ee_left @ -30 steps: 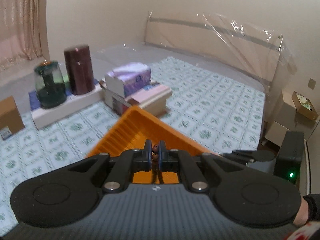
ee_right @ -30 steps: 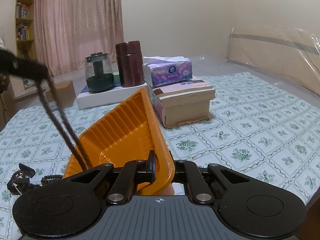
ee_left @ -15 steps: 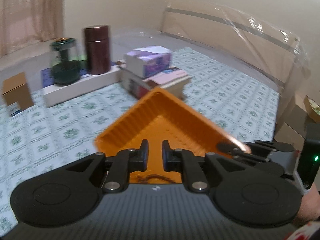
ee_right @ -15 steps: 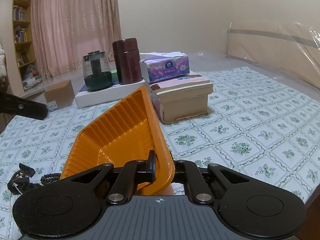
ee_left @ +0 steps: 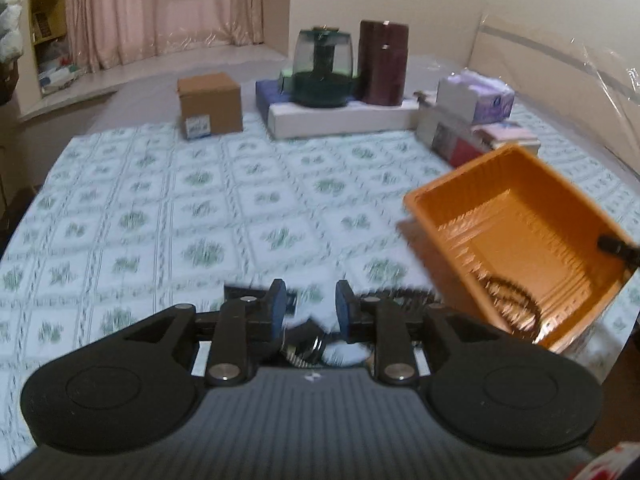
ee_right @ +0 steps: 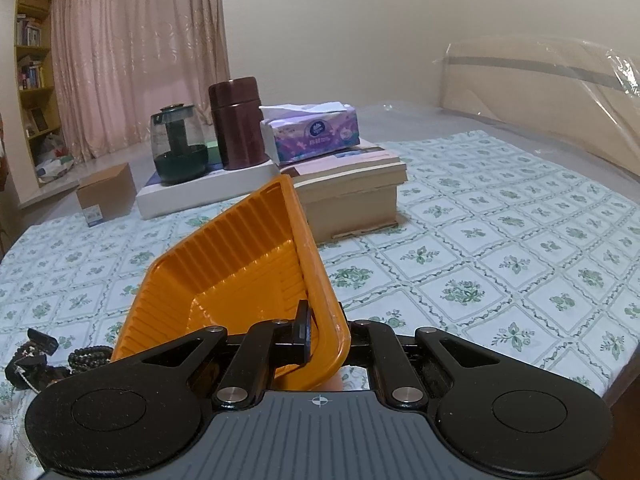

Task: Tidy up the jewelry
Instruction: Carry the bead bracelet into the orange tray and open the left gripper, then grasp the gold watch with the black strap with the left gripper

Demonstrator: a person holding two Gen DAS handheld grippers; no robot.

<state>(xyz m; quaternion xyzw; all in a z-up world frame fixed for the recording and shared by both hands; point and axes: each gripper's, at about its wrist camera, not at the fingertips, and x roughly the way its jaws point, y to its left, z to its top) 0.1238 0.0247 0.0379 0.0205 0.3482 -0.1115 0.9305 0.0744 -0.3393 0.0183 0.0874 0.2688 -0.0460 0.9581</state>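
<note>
Left gripper point(ee_left: 307, 300) spread wide, nothing between fingers, hovering low over bedspread point(ee_left: 208, 216). Right gripper point(ee_right: 320, 332) clamped on near wall of tray point(ee_right: 240, 264), inner finger inside, outer finger hidden behind the wall; tray tipped up on one side.

One beaded bracelet point(ee_left: 514, 308) already lying in tray's low corner. Remaining jewelry on bedspread: metal-link watch point(ee_left: 306, 346) directly below and just behind left fingertips, partly hidden by gripper body; dark beaded strand point(ee_left: 394, 294) just beside right-hand finger, stretching toward tray's low wall. Same pile seen from right wrist as beads point(ee_right: 86, 354) and a clasp piece point(ee_right: 36, 346) left of tray, near its low edge.

Key relation: pile sits under left gripper, tray to its right and slightly ahead, mouth tilted toward pile. Left much nearer; right busy holding tray. Beaded strand's long axis runs roughly left-right, crosswise to the finger gap as seen here, so probably needs a wrist turn or a pinch at a bunched part. Watch orientation unclear, too blurred and occluded.

Likely next: lower left gripper onto watch or strand, close, carry short way right into tray. Risk: chain slipping from pads.
</note>
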